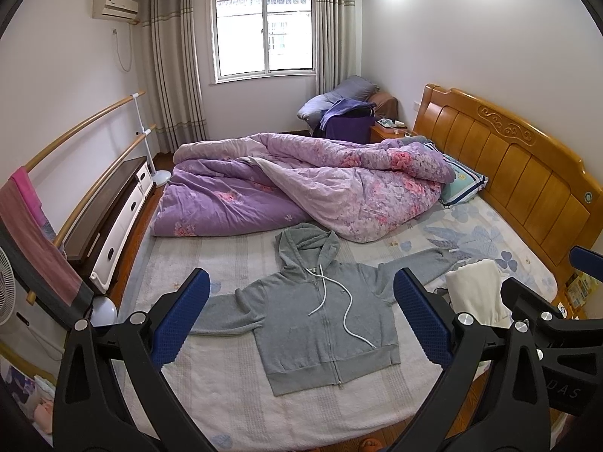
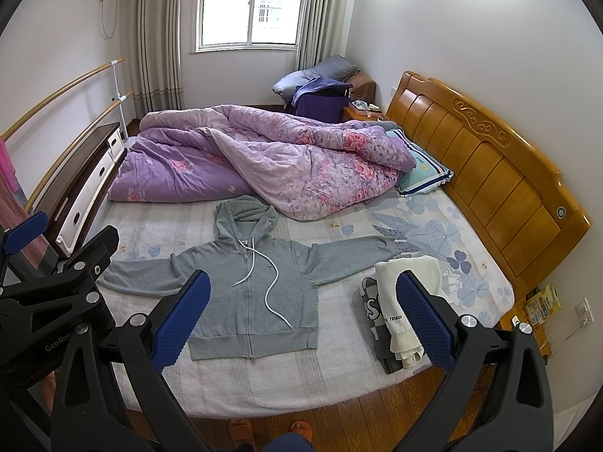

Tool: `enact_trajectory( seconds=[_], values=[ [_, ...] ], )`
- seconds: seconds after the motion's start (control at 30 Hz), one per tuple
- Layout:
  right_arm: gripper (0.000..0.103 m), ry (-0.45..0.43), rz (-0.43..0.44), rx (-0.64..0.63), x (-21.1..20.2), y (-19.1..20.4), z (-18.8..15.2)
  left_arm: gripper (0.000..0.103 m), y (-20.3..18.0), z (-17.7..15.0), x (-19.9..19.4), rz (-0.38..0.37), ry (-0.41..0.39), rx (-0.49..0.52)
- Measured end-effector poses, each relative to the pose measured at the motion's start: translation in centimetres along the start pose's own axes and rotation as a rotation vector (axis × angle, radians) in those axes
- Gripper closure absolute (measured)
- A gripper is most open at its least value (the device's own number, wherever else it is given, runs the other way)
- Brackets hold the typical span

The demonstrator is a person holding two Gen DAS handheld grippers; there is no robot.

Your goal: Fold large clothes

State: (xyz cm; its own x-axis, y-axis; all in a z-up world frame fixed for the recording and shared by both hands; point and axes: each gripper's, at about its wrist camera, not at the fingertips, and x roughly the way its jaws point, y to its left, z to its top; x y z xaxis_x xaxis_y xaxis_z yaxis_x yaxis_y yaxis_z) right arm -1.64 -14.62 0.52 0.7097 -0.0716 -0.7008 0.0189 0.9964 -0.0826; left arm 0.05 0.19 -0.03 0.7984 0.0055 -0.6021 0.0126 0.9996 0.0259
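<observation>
A grey zip hoodie [image 1: 320, 320] lies flat and face up on the bed, sleeves spread, hood toward the quilt; it also shows in the right wrist view [image 2: 252, 293]. My left gripper [image 1: 301, 320] is open and empty, held above the near bed edge over the hoodie. My right gripper [image 2: 301, 316] is open and empty, held above the bed edge between the hoodie and a pile of folded clothes [image 2: 399, 316]. The left gripper's body shows at the left of the right wrist view.
A rumpled purple floral quilt [image 1: 301, 188] fills the far half of the bed. The folded pile [image 1: 475, 290] sits right of the hoodie. A wooden headboard [image 1: 508, 173] is on the right, a low cabinet [image 1: 113, 218] and rails on the left.
</observation>
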Motion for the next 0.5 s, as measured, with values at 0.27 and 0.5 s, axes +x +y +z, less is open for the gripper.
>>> enact_trajectory(
  seconds=[0.27,0.5],
  values=[
    [0.008,-0.002,0.0,-0.001,0.08,0.08,0.06,0.005,-0.01,0.01,-0.04,-0.002,0.003,-0.001],
    [0.008,-0.002,0.0,0.0,0.1,0.18,-0.16,0.005,0.05,0.19,-0.2,-0.001,0.001,0.002]
  ],
)
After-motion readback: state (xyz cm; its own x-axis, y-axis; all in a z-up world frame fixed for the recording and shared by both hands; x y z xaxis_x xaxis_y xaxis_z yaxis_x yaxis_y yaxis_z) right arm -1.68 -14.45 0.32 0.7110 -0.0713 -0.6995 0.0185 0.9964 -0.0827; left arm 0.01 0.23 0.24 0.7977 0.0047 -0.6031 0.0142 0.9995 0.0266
